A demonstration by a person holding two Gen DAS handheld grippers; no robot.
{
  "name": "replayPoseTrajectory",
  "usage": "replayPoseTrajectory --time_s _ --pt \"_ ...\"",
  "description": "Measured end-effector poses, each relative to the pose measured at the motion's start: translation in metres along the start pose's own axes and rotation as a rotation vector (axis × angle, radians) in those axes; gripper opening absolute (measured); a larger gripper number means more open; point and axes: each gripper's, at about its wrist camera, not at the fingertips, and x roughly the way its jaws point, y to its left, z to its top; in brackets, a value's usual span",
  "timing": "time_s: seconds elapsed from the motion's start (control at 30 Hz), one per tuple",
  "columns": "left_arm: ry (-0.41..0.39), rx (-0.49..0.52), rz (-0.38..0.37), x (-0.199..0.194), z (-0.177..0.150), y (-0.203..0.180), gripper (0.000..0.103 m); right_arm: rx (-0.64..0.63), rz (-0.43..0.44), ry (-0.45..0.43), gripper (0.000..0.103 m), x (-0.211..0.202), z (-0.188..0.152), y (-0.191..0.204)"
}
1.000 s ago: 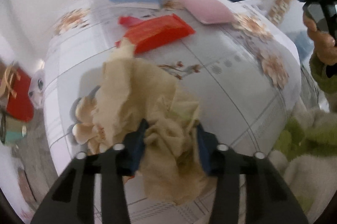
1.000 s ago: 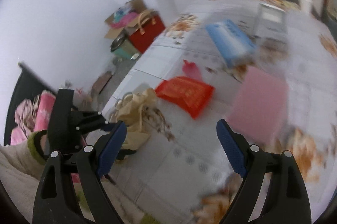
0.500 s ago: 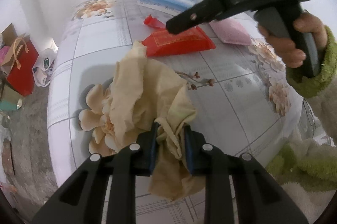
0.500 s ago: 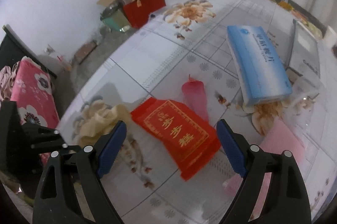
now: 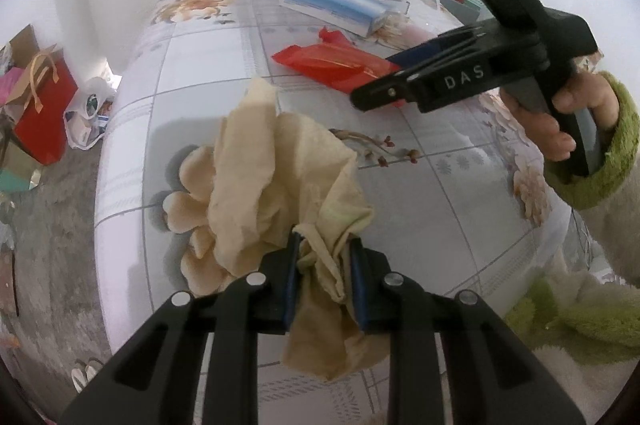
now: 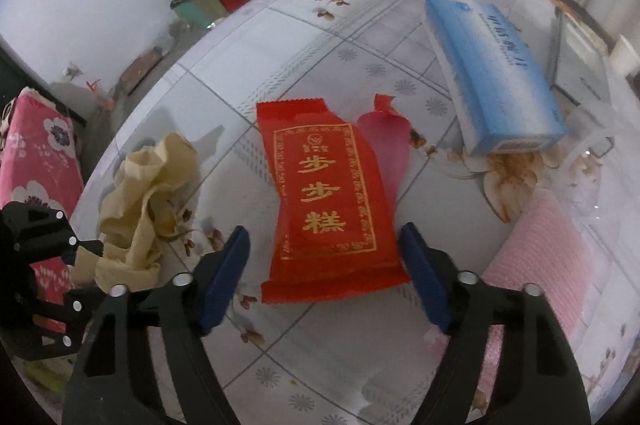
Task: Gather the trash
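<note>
The left gripper is clamped on a crumpled beige paper napkin, its blue pads pressed into the wad's near end while the rest of the paper sprawls over the flower-printed tablecloth. The right gripper, held in a hand with a green fleece cuff, points steeply down at a red snack wrapper printed with gold characters. Its jaws have just been closing. They now straddle the wrapper's near end: the right pad sits at or just beside that edge, the left pad stands clear of the other edge, and the pack does not look pinched yet.

The wrapper lies flat on the cloth, just beyond the napkin. A torn pink-red scrap of film lies partly under its far side. Further back sit a blue tissue pack and, to the right, a pink cloth; neither looks like litter.

By this reading the collecting is at its second pickup, with one piece secured and the other lined up. The next move calls for the right jaws to finish closing across the wrapper's width, low enough to catch the thin film rather than skate over it. The foil will likely buckle as it is squeezed. No bin shows on the table in either view; where the two handfuls should go cannot be told.
</note>
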Motion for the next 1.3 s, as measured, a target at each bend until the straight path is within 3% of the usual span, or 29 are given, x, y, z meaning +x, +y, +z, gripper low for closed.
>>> replayPoseTrajectory --time_s 0.03,0.4,0.63,0.77,0.93,1.03,1.13,1.3 --pt "-0.001 -0.002 0.002 0.000 0.000 0.000 0.021 0.010 -0.001 -0.005 0.056 -0.001 -0.001 -0.002" --pt "-0.040 -0.036 -0.004 -0.012 0.006 -0.001 0.014 0.125 0.115 -0.068 0.041 -0.027 -0.023 -0.017" --pt "-0.095 -0.025 -0.030 -0.033 0.026 -0.013 0.014 0.220 0.212 -0.211 0.039 -0.080 -0.045 -0.034" --pt "-0.129 -0.002 -0.103 -0.044 0.044 -0.032 0.014 0.281 0.278 -0.312 0.039 -0.118 -0.068 -0.053" --pt "-0.181 0.100 -0.188 -0.047 0.076 -0.078 0.014 0.410 0.377 -0.439 0.039 -0.157 -0.107 -0.083" --pt "-0.185 0.168 -0.288 -0.043 0.101 -0.116 0.014 0.522 0.408 -0.529 0.039 -0.178 -0.140 -0.109" --pt "-0.173 0.256 -0.392 -0.036 0.125 -0.164 0.014 0.643 0.372 -0.621 0.040 -0.205 -0.187 -0.141" --pt "-0.157 0.449 -0.530 -0.025 0.157 -0.267 0.014 0.905 0.208 -0.729 0.040 -0.249 -0.290 -0.197"
